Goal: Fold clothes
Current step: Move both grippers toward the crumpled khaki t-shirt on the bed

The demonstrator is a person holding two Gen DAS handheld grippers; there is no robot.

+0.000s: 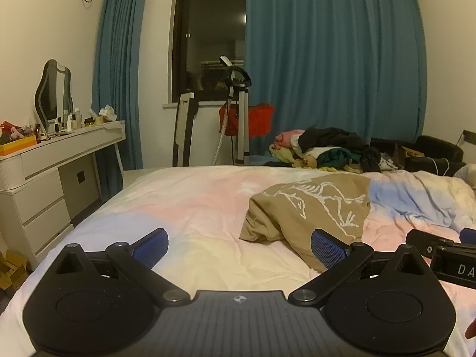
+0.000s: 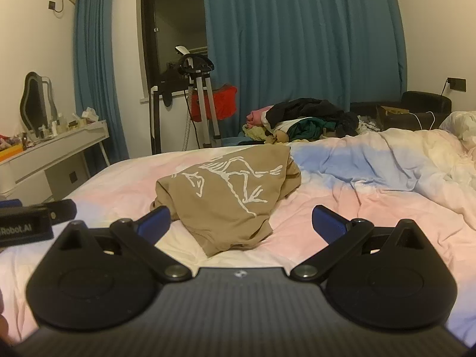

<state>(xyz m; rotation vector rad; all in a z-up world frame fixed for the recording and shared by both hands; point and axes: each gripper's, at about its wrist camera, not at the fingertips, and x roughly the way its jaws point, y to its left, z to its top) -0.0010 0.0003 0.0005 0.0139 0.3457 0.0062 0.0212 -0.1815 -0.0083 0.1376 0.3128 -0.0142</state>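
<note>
Here both claws, left claw (image 1: 239,248) and right claw (image 2: 241,221), hover over the bed (image 1: 190,208) with jaws spread wide and empty, likely readying a grab. The crumpled tan shirt (image 2: 226,196) lies at twelve o'clock of the right claw, one o'clock of the left.

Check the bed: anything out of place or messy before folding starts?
Yes. The tan shirt lies crumpled in a heap on the bed, its white print creased, not spread flat. Behind it sits an unsorted pile of clothes. Both grippers, left and right, are open and empty.
</note>
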